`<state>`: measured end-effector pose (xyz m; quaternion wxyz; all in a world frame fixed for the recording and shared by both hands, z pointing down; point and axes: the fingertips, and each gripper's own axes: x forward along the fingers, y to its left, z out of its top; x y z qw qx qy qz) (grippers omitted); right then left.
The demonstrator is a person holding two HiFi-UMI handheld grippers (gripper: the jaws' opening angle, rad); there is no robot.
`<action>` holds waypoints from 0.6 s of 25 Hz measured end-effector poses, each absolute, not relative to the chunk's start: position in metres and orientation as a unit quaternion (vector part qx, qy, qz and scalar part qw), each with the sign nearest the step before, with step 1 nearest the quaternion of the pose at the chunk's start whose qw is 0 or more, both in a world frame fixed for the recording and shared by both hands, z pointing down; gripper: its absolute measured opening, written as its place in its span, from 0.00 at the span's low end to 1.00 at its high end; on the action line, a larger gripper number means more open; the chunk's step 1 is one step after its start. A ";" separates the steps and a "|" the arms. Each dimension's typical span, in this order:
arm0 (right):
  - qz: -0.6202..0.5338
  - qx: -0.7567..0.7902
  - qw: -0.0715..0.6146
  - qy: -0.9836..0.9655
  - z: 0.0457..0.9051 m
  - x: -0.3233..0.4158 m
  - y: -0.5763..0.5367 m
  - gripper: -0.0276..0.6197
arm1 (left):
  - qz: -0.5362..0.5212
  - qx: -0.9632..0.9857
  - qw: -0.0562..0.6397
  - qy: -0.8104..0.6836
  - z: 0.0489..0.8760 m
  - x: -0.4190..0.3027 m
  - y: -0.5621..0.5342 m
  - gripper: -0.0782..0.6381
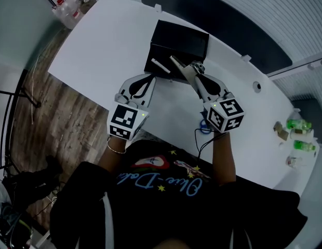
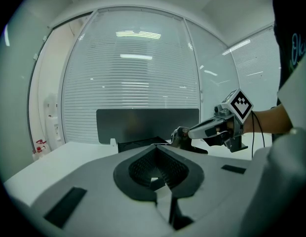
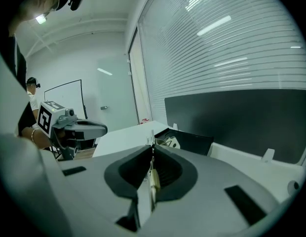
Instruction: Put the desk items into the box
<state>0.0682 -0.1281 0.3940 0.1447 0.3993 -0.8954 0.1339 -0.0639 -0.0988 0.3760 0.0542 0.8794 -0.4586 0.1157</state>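
Left gripper [image 2: 155, 144] has its jaws pinched together, nothing in them. Right gripper [image 3: 152, 144] is nearly closed on a thin metal piece [image 1: 177, 65]. It runs lengthwise along the jaws, tip pointing at the black box [image 1: 187, 35], right over its near edge.

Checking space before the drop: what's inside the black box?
One pale item with dark marks lies inside the black box, per the right gripper view. The right gripper covers the rest of its floor.

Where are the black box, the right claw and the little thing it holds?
Black rectangular box [image 1: 184, 38], head view: bare dark part near its middle.
Right claw [image 1: 195, 75], head view: midway between its fingertips.
Thin pale metal-looking item [image 1: 177, 63], head view: the end poking out past the claw.
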 end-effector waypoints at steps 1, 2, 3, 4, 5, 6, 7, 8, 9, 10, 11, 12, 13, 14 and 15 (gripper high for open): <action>0.134 0.400 0.145 -0.895 0.394 0.065 -0.131 0.09 | 0.117 0.880 0.055 -0.458 0.377 -0.066 -0.101 0.12; 0.135 0.399 0.145 -0.895 0.395 0.062 -0.133 0.09 | 0.117 0.880 0.055 -0.458 0.378 -0.068 -0.103 0.12; 0.135 0.399 0.146 -0.895 0.396 0.059 -0.135 0.09 | 0.117 0.880 0.057 -0.457 0.379 -0.070 -0.106 0.12; 0.135 0.398 0.147 -0.896 0.397 0.056 -0.138 0.09 | 0.117 0.880 0.058 -0.457 0.380 -0.072 -0.109 0.12; 0.135 0.397 0.149 -0.896 0.398 0.054 -0.140 0.09 | 0.117 0.880 0.059 -0.456 0.380 -0.074 -0.112 0.12; 0.134 0.396 0.151 -0.896 0.399 0.051 -0.142 0.09 | 0.117 0.881 0.058 -0.455 0.380 -0.075 -0.115 0.12; 0.134 0.395 0.153 -0.896 0.400 0.049 -0.145 0.09 | 0.117 0.881 0.058 -0.454 0.380 -0.077 -0.118 0.12; 0.134 0.395 0.155 -0.896 0.402 0.047 -0.147 0.09 | 0.118 0.882 0.057 -0.453 0.380 -0.079 -0.121 0.12; 0.134 0.395 0.157 -0.895 0.403 0.044 -0.149 0.09 | 0.119 0.882 0.057 -0.453 0.381 -0.082 -0.124 0.12; 0.134 0.394 0.159 -0.895 0.405 0.042 -0.151 0.09 | 0.120 0.882 0.058 -0.453 0.382 -0.085 -0.127 0.12; 0.133 0.394 0.161 -0.895 0.407 0.040 -0.153 0.09 | 0.121 0.881 0.059 -0.453 0.383 -0.088 -0.130 0.12; 0.133 0.393 0.163 -0.895 0.408 0.037 -0.155 0.09 | 0.121 0.881 0.061 -0.453 0.384 -0.091 -0.133 0.12; 0.132 0.392 0.165 -0.895 0.409 0.035 -0.157 0.09 | 0.121 0.881 0.062 -0.453 0.385 -0.094 -0.135 0.12; 0.131 0.391 0.167 -0.896 0.411 0.034 -0.159 0.09 | 0.120 0.881 0.065 -0.452 0.387 -0.096 -0.138 0.12; 0.130 0.390 0.169 -0.896 0.412 0.032 -0.162 0.09 | 0.119 0.881 0.068 -0.452 0.388 -0.097 -0.140 0.12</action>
